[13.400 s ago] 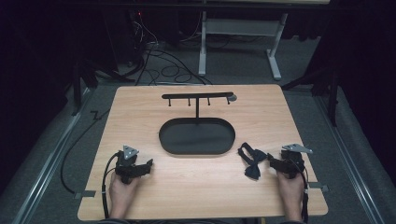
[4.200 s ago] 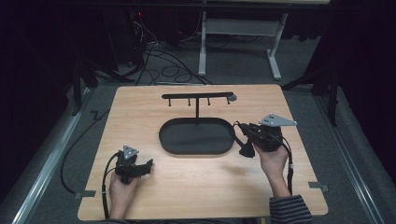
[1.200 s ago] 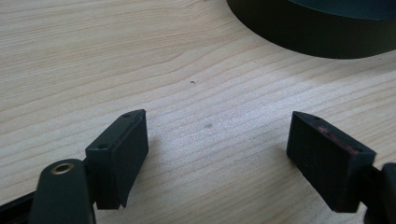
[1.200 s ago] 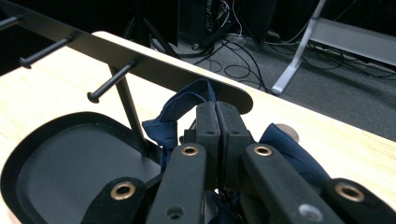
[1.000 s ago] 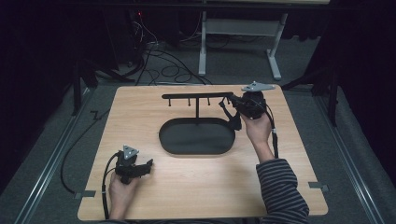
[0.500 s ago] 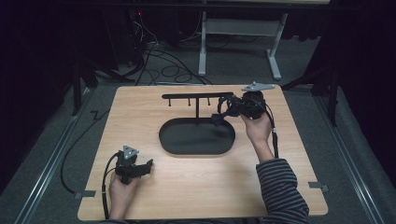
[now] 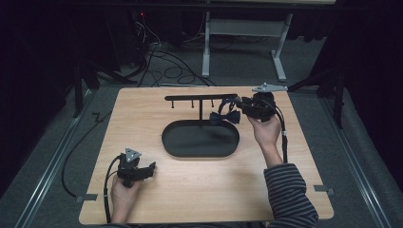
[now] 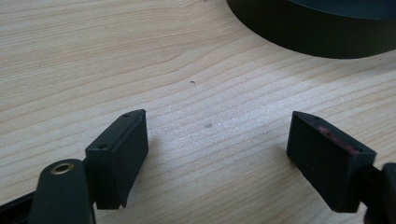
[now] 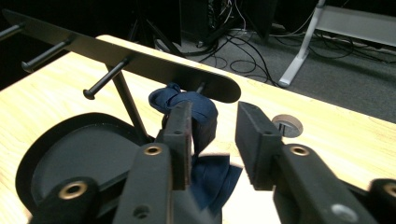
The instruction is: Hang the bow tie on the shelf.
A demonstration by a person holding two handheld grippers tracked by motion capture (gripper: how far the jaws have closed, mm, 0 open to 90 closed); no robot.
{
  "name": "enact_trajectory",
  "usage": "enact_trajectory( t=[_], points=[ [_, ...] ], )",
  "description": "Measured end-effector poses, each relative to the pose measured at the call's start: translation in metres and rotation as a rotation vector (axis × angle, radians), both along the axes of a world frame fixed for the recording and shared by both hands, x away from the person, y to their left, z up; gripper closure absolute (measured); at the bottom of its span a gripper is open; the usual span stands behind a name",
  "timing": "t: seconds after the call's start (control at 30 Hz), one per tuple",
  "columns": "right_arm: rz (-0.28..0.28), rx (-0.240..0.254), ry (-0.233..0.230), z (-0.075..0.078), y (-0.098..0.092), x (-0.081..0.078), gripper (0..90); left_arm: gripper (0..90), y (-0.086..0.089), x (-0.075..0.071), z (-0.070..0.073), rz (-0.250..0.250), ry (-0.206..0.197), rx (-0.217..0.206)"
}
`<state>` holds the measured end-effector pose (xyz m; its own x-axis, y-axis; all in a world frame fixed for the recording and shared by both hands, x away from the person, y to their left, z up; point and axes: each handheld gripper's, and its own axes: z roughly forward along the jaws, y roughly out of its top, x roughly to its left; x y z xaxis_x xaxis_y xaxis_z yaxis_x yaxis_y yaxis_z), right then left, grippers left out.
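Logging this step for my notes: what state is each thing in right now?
Navy bow tie: hanging on the last peg at the rack's right end, above the table.
Hanging rack: upright, other pegs bare.
Black oval tray: empty.
Right gripper: jaws have just been opening, bow tie beside one jaw, not pinched.
Left gripper: jaws open, nothing between, low over the table.

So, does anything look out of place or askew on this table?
Nothing stands out. The dark blue bow tie hangs by its loop from the last peg of the black rack, beside the right gripper, whose jaws have just been opening. The left gripper rests open on the table.
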<state>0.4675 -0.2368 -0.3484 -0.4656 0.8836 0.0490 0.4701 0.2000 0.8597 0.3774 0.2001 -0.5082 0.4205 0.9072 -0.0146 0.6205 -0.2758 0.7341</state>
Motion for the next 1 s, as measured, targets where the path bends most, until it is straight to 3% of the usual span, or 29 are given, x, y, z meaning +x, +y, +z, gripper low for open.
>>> enact_trajectory(
  t=[0.17,0.43,1.0],
  points=[
    [-0.009,0.026,0.003,-0.001,-0.008,-0.004,59.2,21.1,0.000,0.000,0.000,0.000,0.000,0.000],
    [-0.041,0.065,0.014,-0.004,-0.030,-0.011,56.4,21.1,0.000,0.000,0.000,0.000,-0.001,0.001],
    [-0.041,0.075,0.017,-0.006,-0.044,-0.029,55.5,21.1,0.000,0.000,0.000,0.001,-0.001,0.001]
  ],
)
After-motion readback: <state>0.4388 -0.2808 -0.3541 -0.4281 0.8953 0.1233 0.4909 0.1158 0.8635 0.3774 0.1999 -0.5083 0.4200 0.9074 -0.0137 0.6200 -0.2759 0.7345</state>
